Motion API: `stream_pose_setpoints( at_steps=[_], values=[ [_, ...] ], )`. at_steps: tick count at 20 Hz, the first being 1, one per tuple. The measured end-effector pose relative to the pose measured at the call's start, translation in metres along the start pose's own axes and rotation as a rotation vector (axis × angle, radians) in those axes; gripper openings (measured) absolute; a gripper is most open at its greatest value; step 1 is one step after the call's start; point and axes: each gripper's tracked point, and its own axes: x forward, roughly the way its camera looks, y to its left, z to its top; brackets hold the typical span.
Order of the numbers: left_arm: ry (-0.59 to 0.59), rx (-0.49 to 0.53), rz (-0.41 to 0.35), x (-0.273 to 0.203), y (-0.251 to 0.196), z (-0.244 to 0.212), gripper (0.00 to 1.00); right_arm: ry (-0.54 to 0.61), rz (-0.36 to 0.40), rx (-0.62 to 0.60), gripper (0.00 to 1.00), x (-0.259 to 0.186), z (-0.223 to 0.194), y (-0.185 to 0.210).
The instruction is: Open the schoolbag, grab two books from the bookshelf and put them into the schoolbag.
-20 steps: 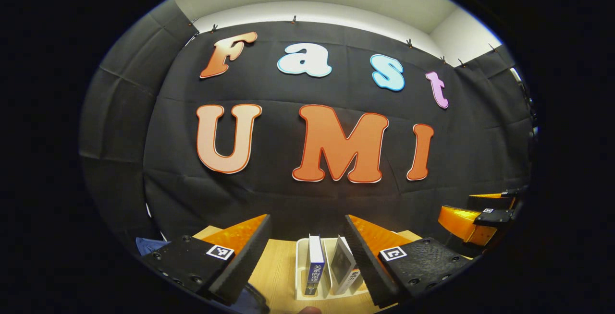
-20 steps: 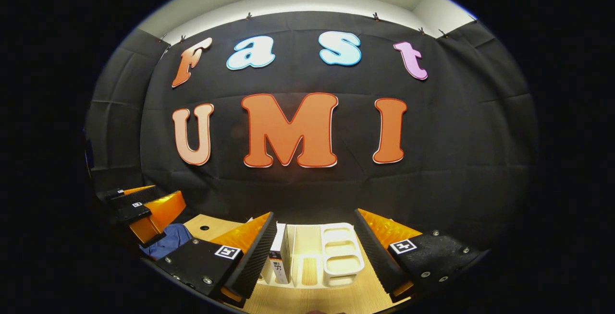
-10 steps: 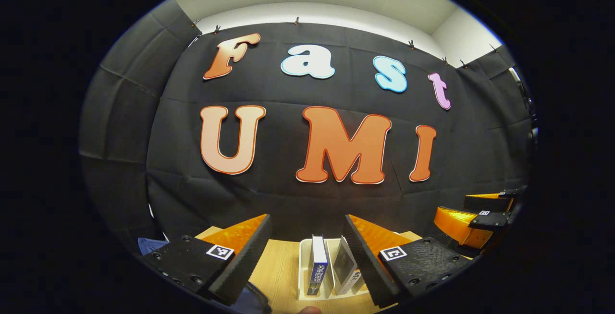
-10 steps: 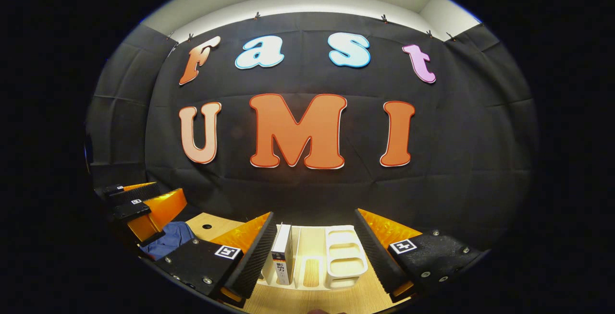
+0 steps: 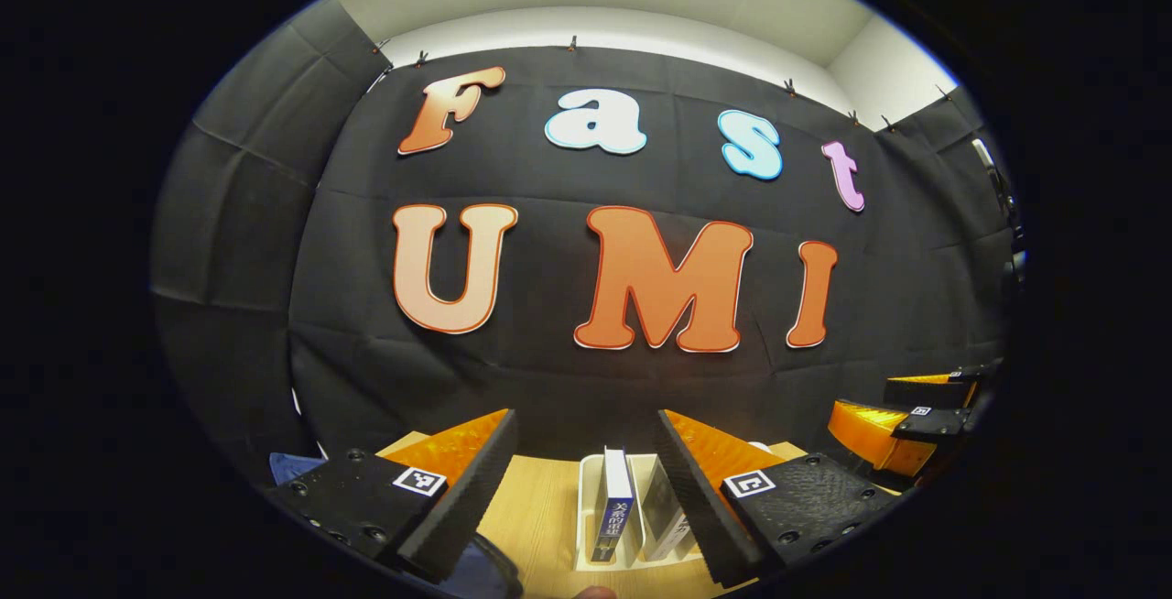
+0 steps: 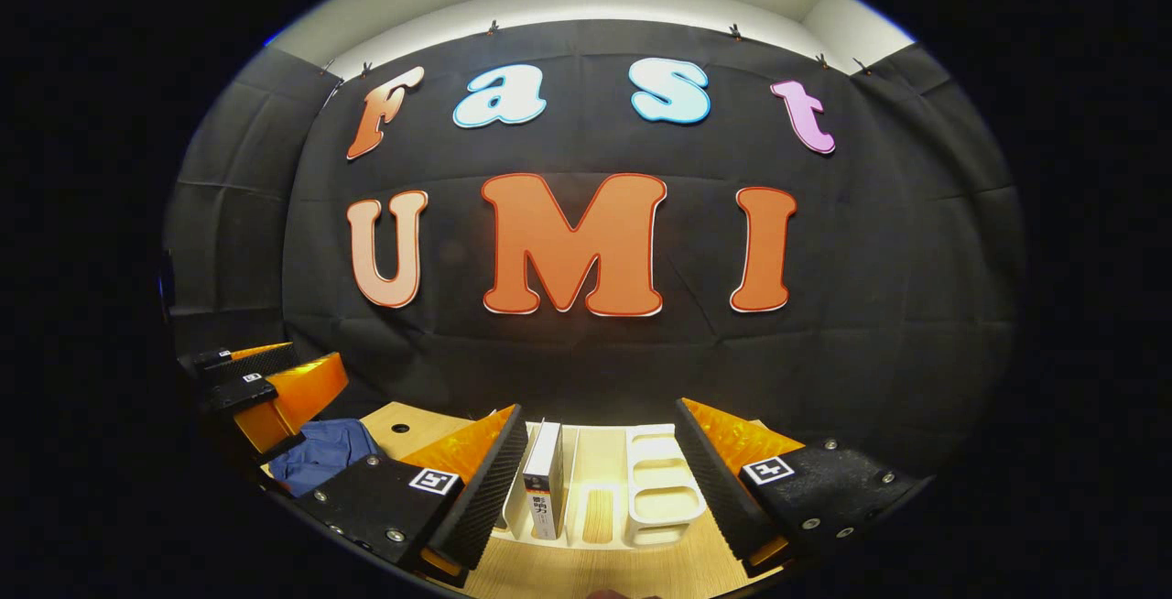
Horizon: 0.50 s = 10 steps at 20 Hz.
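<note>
Two books stand upright in the white bookshelf (image 5: 586,507) on the wooden counter (image 5: 536,512). In the left gripper view a blue-spined book (image 5: 612,512) sits in a slot near the rack's left end, with a second, paler book (image 5: 661,512) leaning just beside it, partly hidden behind that claw's right finger. In the right gripper view a white book with a dark spine (image 6: 544,480) stands at the rack's left side, and open compartments lie to its right.

A blue schoolbag (image 6: 320,454) lies on the counter to the left of the bookshelf in the right gripper view; whether it is unzipped cannot be told.

Left claw (image 5: 586,475) is spread wide and holds nothing, hovering in front of the bookshelf with the blue-spined book showing in the gap between its fingers. Right claw (image 6: 600,480) is also spread wide and holds nothing, facing the rack with the white book just inside its left finger. Each claw also appears at the edge of the other's view, above the counter.
</note>
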Motion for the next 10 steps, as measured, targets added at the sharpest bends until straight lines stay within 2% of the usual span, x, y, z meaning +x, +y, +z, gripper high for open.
stream_pose_setpoints(
  at_steps=[5,10],
  values=[
    [0.004,0.01,0.018,-0.008,0.012,-0.004,0.93,0.012,0.019,-0.008,0.96,0.0,-0.006,0.005],
    [0.058,0.041,0.044,-0.017,0.032,-0.024,0.93,0.035,0.033,-0.007,0.96,-0.001,-0.017,0.005]
  ],
)
